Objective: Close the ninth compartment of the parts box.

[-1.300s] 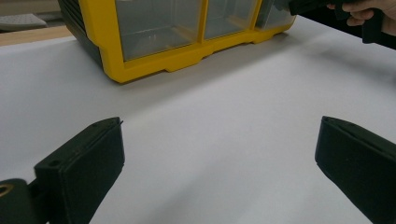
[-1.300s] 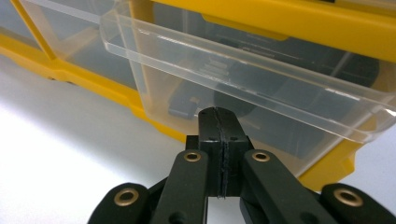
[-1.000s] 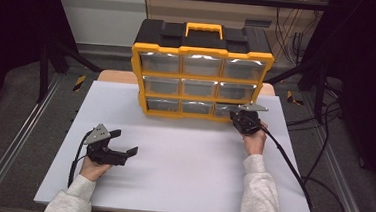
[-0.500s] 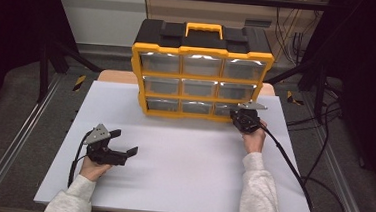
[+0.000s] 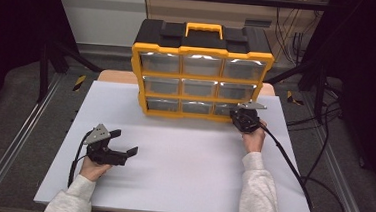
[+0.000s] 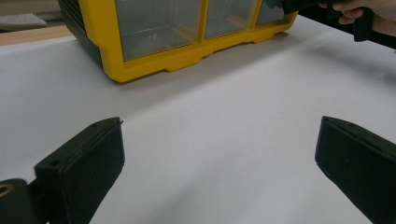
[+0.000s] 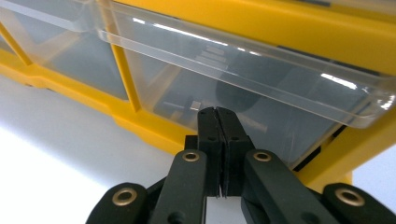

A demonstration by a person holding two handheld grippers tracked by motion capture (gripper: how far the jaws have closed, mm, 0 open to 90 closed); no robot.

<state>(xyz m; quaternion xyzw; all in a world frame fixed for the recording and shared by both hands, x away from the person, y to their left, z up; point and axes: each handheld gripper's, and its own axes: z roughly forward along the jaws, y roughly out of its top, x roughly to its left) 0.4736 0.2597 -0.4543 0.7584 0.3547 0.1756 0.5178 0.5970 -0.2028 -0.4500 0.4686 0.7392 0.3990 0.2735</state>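
Observation:
A yellow and black drawer cabinet (image 5: 202, 62) with clear drawers stands at the back of the white table (image 5: 188, 151). My right gripper (image 5: 236, 114) is against its bottom right drawer (image 5: 224, 109). In the right gripper view the gripper (image 7: 217, 111) is shut, pads together, its tips at the clear front of that drawer (image 7: 280, 88); I see nothing between the pads. My left gripper (image 5: 126, 142) rests low over the table's left front, open and apart from the cabinet. In the left gripper view its jaws (image 6: 219, 126) stand wide with bare table between them.
The cabinet's yellow base (image 6: 187, 56) sits on the table ahead of the left gripper. A black cable (image 5: 292, 168) trails from the right gripper over the table's right edge. Metal rails (image 5: 18, 134) run along both sides, and a wide white stretch lies between the hands.

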